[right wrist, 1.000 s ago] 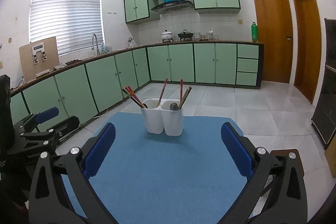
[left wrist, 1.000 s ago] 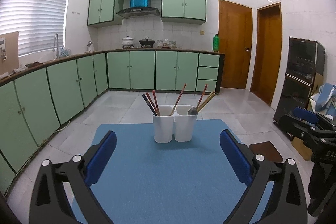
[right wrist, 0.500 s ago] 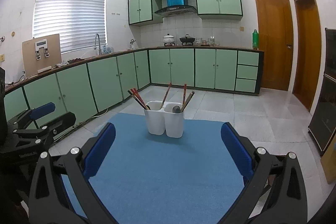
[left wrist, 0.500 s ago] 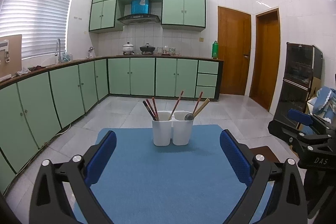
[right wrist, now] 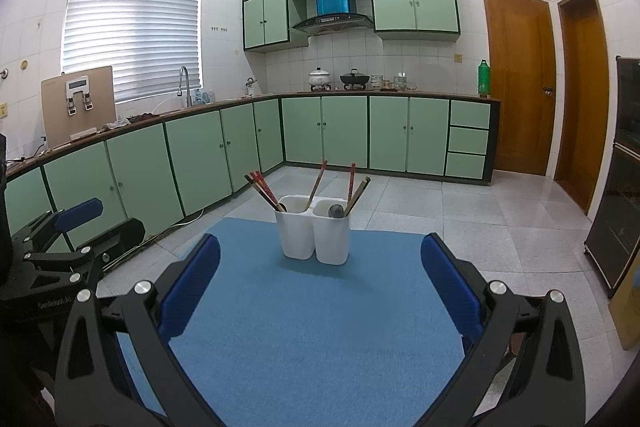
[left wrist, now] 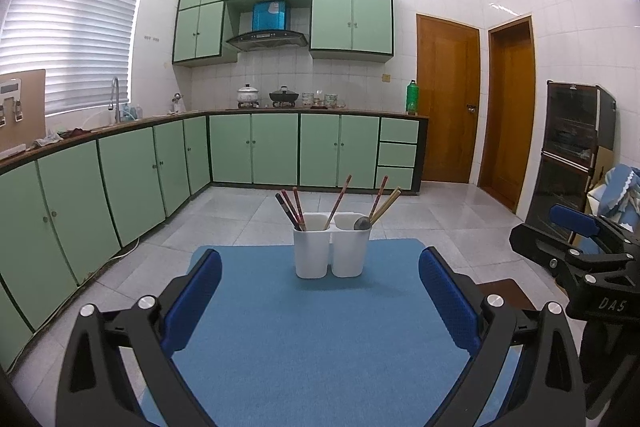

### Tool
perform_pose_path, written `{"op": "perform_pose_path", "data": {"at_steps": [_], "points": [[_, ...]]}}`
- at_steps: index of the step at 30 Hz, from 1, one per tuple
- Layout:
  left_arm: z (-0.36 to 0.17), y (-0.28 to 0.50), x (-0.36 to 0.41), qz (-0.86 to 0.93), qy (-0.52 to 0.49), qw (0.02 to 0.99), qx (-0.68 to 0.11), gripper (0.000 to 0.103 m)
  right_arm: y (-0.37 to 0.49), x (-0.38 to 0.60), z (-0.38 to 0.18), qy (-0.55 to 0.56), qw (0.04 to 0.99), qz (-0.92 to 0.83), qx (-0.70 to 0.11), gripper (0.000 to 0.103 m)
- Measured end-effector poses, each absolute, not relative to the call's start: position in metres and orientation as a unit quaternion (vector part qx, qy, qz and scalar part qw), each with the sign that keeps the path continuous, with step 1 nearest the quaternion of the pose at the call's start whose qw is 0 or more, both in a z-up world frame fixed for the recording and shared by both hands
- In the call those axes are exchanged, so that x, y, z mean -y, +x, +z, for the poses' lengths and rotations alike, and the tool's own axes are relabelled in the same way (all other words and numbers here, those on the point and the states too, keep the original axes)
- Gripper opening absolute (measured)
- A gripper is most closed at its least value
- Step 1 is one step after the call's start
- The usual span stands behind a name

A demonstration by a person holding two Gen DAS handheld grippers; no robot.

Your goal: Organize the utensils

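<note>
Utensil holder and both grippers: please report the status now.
Left gripper open, empty. Right gripper open, empty. White utensil holder upright on blue mat, chopsticks and spoon inside. Nothing in the way.

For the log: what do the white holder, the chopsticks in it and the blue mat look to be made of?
Holder: probably plastic, white with a smooth matte look, rounded moulded corners, two compartments. Chopsticks: likely wood or bamboo; some reddish, perhaps lacquered, one pale and bare-looking. Mat: seems felt or woven fabric, with a fine fuzzy texture and no shine.
</note>
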State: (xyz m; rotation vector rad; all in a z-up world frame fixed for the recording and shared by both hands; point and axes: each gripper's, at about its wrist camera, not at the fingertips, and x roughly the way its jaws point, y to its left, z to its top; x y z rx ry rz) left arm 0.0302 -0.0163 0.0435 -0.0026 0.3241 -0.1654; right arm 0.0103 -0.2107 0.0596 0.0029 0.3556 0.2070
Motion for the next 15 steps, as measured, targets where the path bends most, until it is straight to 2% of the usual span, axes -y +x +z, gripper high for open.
{"op": "perform_pose_path", "data": {"at_steps": [15], "points": [[0.0433, 0.0294, 0.0182, -0.082, 0.003, 0.984, -0.160, 0.097, 0.0066, 0.2132, 0.0593, 0.008, 0.979, 0.102, -0.177, 0.097]]}}
